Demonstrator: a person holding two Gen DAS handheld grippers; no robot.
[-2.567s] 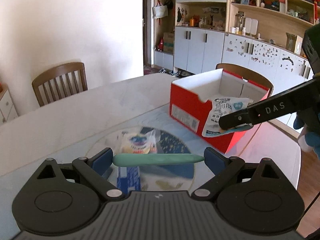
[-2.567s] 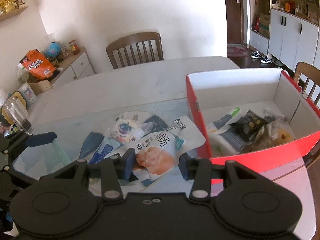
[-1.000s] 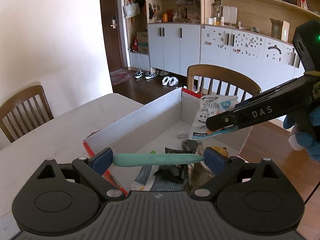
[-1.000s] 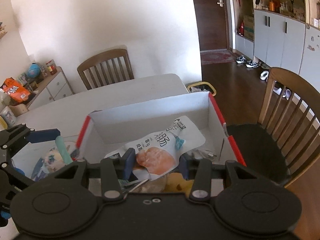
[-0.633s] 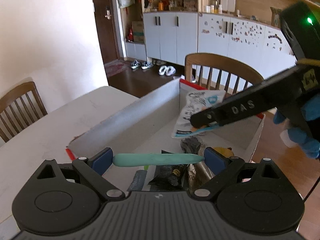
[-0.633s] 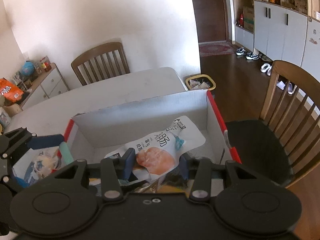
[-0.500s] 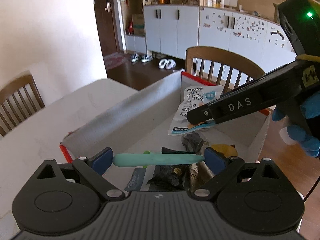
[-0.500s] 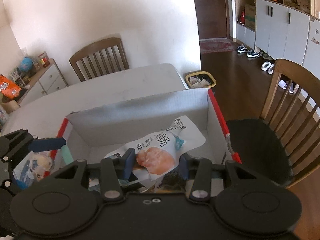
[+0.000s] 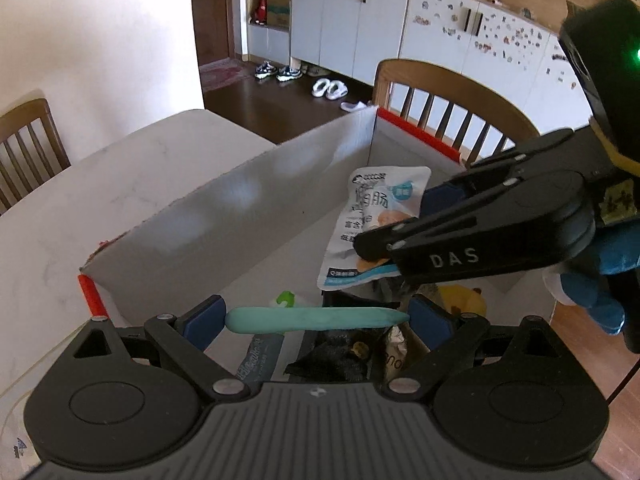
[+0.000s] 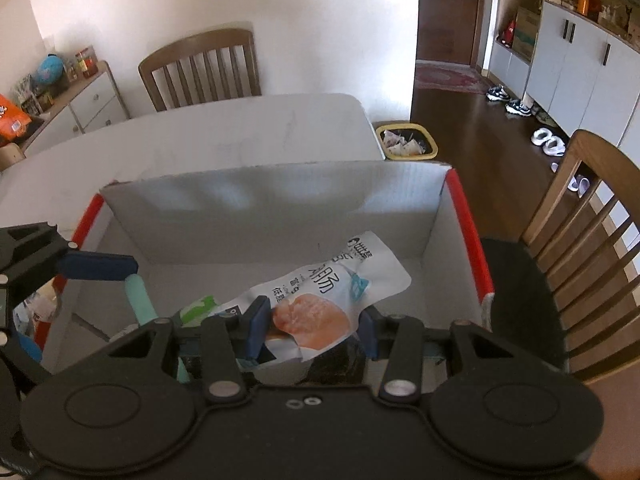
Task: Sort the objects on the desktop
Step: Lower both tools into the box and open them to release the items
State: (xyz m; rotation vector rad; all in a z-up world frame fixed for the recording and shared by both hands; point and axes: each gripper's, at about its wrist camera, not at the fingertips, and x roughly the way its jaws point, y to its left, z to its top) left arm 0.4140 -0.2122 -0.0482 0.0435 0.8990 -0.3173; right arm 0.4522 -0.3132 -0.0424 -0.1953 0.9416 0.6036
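Between the left gripper's (image 9: 316,318) blue pads, a slim teal stick (image 9: 316,319) spans crosswise, pinched end to end; jaws clenched on it. Below and beyond those jaws sits the open cardboard box (image 9: 240,208), red outside, grey-white inside, resting on the pale table (image 9: 120,184). Under the stick, on the box floor: a green-and-white packet (image 9: 286,300), dark wrappers (image 9: 340,356), something yellow (image 9: 460,300) to the right.

Right of the left jaws, and higher, the right gripper (image 9: 384,252) reaches in over the box, a blue-gloved hand (image 9: 592,292) behind it. Its jaws grasp a white snack pouch (image 9: 372,224) by the lower edge; the pouch sticks up out of the pads, above the box floor.

Right wrist view: the same pouch (image 10: 332,292) is clamped between the right gripper's (image 10: 310,330) pads, its printed face fanning forward past the jaws over the box interior (image 10: 280,208). Left of those jaws, the left gripper (image 10: 132,292) hangs inside the box's left wall, the stick (image 10: 140,298) seen running down from its upper pad. A wooden chair (image 10: 580,232) stands just beyond the box's right wall.
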